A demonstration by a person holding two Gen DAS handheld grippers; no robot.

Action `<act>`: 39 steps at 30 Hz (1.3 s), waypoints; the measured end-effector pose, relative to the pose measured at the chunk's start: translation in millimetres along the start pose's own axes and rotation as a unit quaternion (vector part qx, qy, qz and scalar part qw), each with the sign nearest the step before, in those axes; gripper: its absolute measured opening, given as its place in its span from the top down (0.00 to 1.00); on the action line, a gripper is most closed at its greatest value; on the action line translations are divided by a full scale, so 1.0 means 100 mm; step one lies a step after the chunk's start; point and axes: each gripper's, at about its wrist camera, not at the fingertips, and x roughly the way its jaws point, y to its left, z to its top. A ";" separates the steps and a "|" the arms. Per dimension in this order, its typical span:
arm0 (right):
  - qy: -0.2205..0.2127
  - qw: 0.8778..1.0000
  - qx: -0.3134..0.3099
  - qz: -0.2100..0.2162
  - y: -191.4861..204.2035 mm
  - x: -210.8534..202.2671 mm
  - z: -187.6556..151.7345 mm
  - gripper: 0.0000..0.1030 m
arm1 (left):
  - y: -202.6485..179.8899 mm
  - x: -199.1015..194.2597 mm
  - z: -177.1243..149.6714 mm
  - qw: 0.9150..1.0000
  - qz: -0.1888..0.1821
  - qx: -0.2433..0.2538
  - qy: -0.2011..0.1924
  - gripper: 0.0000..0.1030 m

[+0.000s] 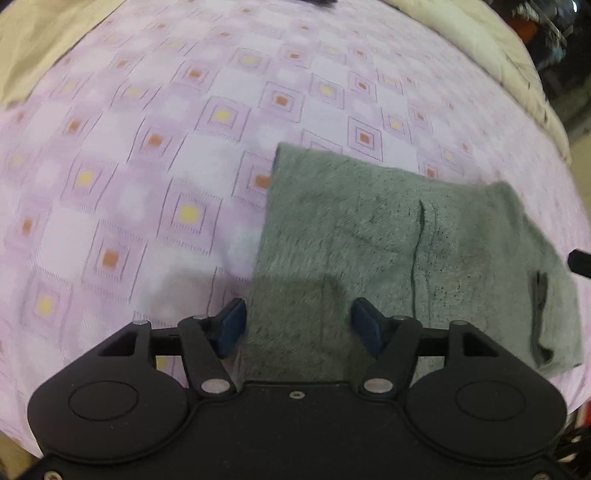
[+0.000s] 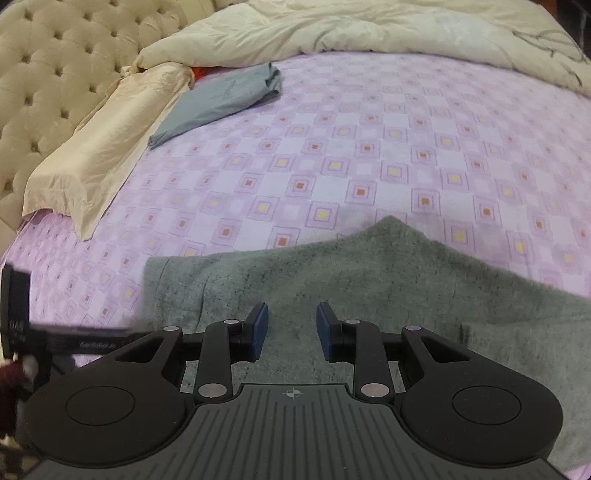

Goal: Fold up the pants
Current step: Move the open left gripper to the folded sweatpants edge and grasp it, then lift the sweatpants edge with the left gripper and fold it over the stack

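pants: 1 pr, grey-green (image 1: 369, 236), folded flat on bed sheet (image 1: 129, 147), near the sheet's front edge.
other cloth: 1 blue-grey folded piece (image 2: 221, 99) far side of bed from pants, by 1 beige pillow (image 2: 103, 147); 1 cream duvet (image 2: 369, 33) bunched at back.
left gripper (image 1: 299, 325): jaws wide open, nothing gripped; pants' left edge lies under the gap.
right gripper (image 2: 291, 328): jaws part open, apart from the cloth, over pants' middle.
room: bare sheet wide beyond pants & to their left.
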 end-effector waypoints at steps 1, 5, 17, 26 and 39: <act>0.001 1.000 0.005 0.000 -0.01 0.02 0.00 0.73 | 0.00 -0.02 -0.01 1.000 -0.006 0.000 -0.006 0.34; 0.008 1.000 0.009 0.005 -0.02 0.06 -0.01 0.73 | 0.04 0.03 0.05 0.998 -0.052 0.017 0.017 0.12; 0.013 1.000 0.015 0.000 -0.09 0.07 -0.06 0.73 | -0.07 0.32 0.55 0.993 -0.098 -0.053 0.035 0.44; 0.040 0.995 0.059 -0.075 -0.62 0.58 0.23 0.86 | -0.14 -0.11 0.35 0.995 -0.055 -0.087 -0.007 0.77; 0.062 0.990 0.098 -0.086 -0.90 1.05 0.47 0.90 | -0.09 0.11 0.17 0.998 -0.020 -0.049 0.044 0.44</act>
